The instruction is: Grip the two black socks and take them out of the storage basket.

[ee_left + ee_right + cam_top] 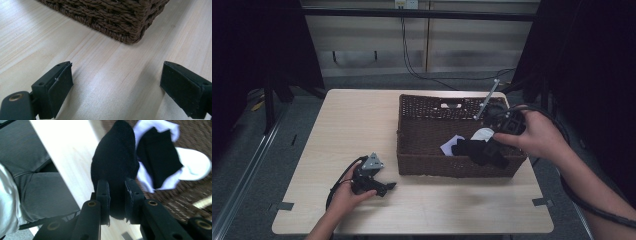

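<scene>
Because the soft black sock (pixel 116 157) is light and floppy, the right tool (pixel 117 200) pinches its bunched end above the brown woven basket (pixel 412 130); the left tool (pixel 117 87), wide apart, rests beside that basket.

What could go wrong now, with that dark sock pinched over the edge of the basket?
The right gripper pinches just one end of the black sock, so the hanging rest might slip free or snag on the wicker basket rim. A tug could also shift the basket, since the left gripper rests open on the table beside it, not steadying it.
</scene>
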{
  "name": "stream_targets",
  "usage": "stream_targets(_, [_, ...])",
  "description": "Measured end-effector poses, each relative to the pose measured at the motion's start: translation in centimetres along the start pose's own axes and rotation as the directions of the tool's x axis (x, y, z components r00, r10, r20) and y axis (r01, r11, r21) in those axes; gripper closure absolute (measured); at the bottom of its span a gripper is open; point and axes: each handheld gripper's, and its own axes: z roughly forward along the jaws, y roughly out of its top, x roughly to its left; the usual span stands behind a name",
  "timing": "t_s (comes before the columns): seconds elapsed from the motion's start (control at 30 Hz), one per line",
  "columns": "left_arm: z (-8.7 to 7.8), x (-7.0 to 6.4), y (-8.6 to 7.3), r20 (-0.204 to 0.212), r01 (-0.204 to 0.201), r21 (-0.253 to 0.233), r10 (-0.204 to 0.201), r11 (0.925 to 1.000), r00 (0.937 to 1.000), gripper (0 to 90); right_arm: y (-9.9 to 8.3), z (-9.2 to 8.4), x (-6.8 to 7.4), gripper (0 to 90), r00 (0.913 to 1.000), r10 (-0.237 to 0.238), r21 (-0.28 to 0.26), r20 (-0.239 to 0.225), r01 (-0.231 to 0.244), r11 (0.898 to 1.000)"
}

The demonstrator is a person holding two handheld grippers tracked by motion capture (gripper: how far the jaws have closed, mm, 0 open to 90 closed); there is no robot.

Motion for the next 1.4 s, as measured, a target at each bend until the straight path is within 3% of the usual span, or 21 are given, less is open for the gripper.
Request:
stream_targets(0.1, [0.0, 0.0, 0.0, -0.003, 0.002, -0.003, -0.002, 1.0000, 1.0000, 10.2, -0.5, 0.8, 1.7, 75.8, 0.9984, -0.045, -0.020, -0.034, 0.045, 0.999])
stream_targets(0.23, [0.0, 0.0, 0.0, -0.003, 0.002, -0.005, -0.002, 1.0000, 1.0000, 10.2, -1.1, 3.2, 2.7, 75.6, 0.9968, -0.059, -0.012, -0.054, 0.058, 0.998])
stream_targets(0.43, [0.0, 0.0, 0.0, -0.003, 0.001, -0.005, -0.001, 1.0000, 1.0000, 10.2, -1.6, 7.8, 2.5, 75.3, 0.9952, -0.049, 0.029, -0.085, 0.051, 0.998])
stream_targets(0.47, [0.0, 0.0, 0.0, -0.003, 0.001, -0.005, -0.001, 1.0000, 1.0000, 10.2, -1.6, 7.8, 2.5, 75.3, 0.9952, -0.049, 0.029, -0.085, 0.051, 0.998])
stream_targets(0.5, [0.0, 0.0, 0.0, -0.003, 0.001, -0.005, -0.001, 1.0000, 1.0000, 10.2, -1.7, 9.1, 2.4, 75.3, 0.9954, -0.051, 0.042, -0.082, 0.054, 0.998])
stream_targets(0.8, [0.0, 0.0, 0.0, -0.002, 0.004, -0.003, -0.004, 1.0000, 1.0000, 10.2, -2.5, 13.4, 2.3, 74.0, 0.9976, -0.031, 0.111, -0.062, 0.038, 0.993])
stream_targets(0.97, [0.0, 0.0, 0.0, -0.002, 0.004, -0.003, -0.004, 1.0000, 1.0000, 10.2, -2.8, 14.5, 2.1, 70.0, 0.9976, -0.023, 0.105, -0.066, 0.030, 0.994])
stream_targets(1.1, [0.0, 0.0, 0.0, -0.002, 0.004, -0.003, -0.004, 1.0000, 1.0000, 10.2, -2.9, 14.6, 2.1, 59.9, 0.9968, -0.017, 0.096, -0.078, 0.025, 0.995])
stream_targets(1.4, [0.0, 0.0, 0.0, -0.002, 0.003, -0.003, -0.003, 1.0000, 1.0000, 10.2, -2.6, 11.7, 2.3, 45.5, 0.9944, -0.022, 0.025, -0.103, 0.025, 0.999])
